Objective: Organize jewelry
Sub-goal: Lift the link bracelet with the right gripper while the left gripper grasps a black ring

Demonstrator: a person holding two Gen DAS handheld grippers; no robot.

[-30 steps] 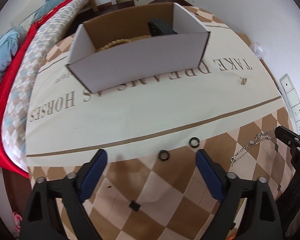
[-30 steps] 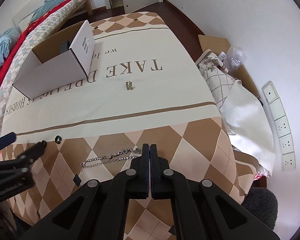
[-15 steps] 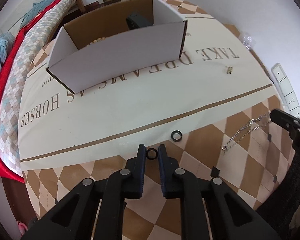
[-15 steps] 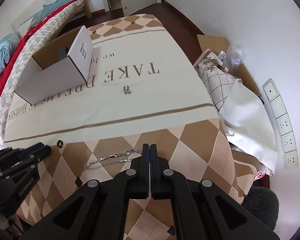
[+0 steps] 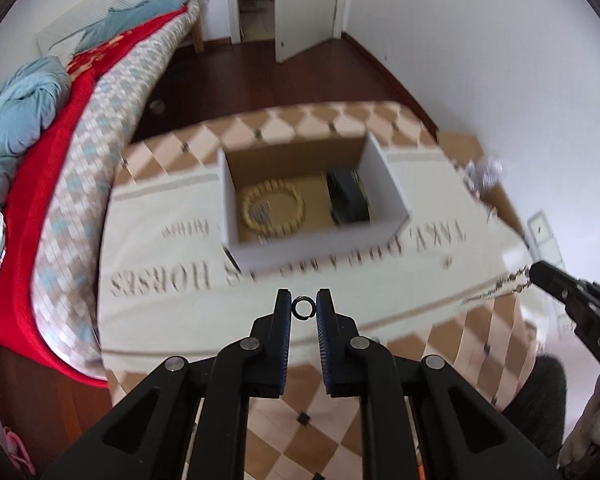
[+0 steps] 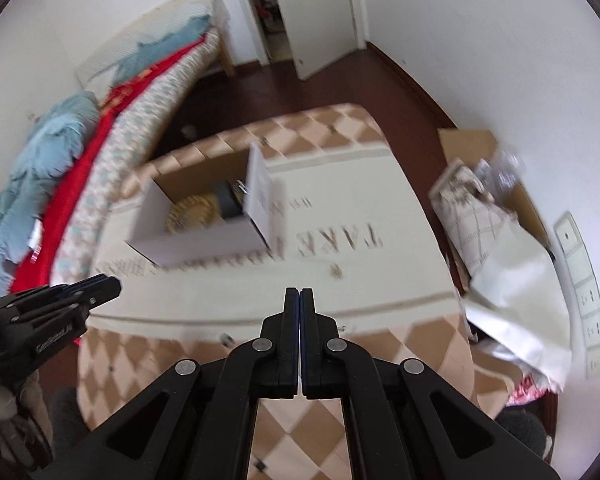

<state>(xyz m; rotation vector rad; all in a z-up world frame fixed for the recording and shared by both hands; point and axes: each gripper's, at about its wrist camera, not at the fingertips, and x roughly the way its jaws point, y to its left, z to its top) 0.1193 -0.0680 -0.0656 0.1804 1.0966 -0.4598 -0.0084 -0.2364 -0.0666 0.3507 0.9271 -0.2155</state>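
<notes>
Both claws risen off table; left claw clenched on black ring, right claw pinching silver chain

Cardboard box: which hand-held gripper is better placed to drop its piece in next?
Left, probably. The left hand-held gripper pinches a black ring just short of the cardboard box; the right hand-held gripper, holding a silver chain, sits off to the side.

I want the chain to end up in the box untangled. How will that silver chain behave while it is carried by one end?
The silver chain looks floppy: it droops from the right gripper. Its free end will probably swing. Fine links look light but may snag on the box wall.
</notes>
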